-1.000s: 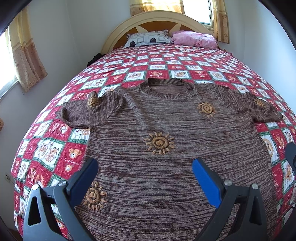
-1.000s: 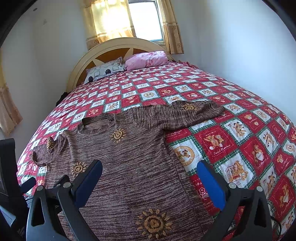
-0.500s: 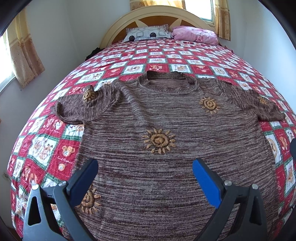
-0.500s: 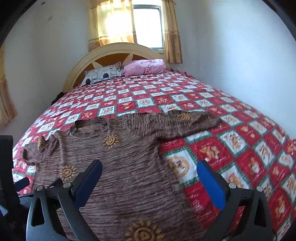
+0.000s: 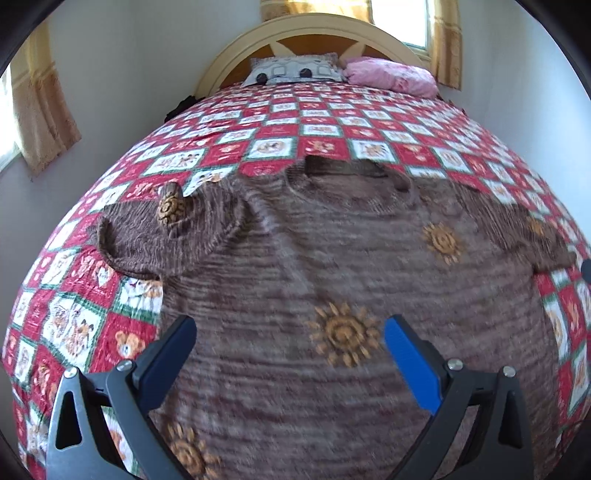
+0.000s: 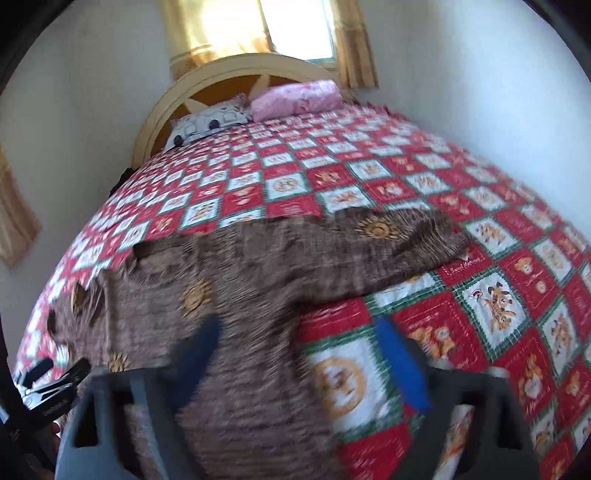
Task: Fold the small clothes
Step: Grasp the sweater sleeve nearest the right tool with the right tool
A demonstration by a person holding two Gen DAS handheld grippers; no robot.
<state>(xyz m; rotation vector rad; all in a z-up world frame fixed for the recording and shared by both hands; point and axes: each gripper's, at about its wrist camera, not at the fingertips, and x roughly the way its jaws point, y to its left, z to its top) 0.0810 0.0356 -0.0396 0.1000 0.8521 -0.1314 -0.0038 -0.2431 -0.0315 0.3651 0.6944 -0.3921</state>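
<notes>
Curtains [image 5: 44, 122] hang at the left wall, beside the bed's left edge. My left gripper [image 5: 290, 363] hovers with its jaws wide and nothing between them, over the lower left part of the brown sweater [image 5: 332, 280]. That sweater lies flat on the checked quilt [image 5: 280, 133], neck toward the headboard [image 5: 306, 35], sleeves spread toward the bed's left and right edges; its left sleeve is crumpled, with one sun patch folded up. Nothing lies on the sweater or blocks it. Two pillows, a patterned one [image 5: 295, 70] and a pink one [image 5: 391, 75], sit at the head end. My right gripper [image 6: 297, 365] is over the sweater's right side seam, one finger above knit, the other above quilt; its jaws have just been closing, standing narrower yet gripping nothing. That view is smeared by motion, so I cannot tell whether the fingertips touch cloth. The sweater's hem is cut off by both frames, and the right sleeve's end runs to the left view's edge.
</notes>
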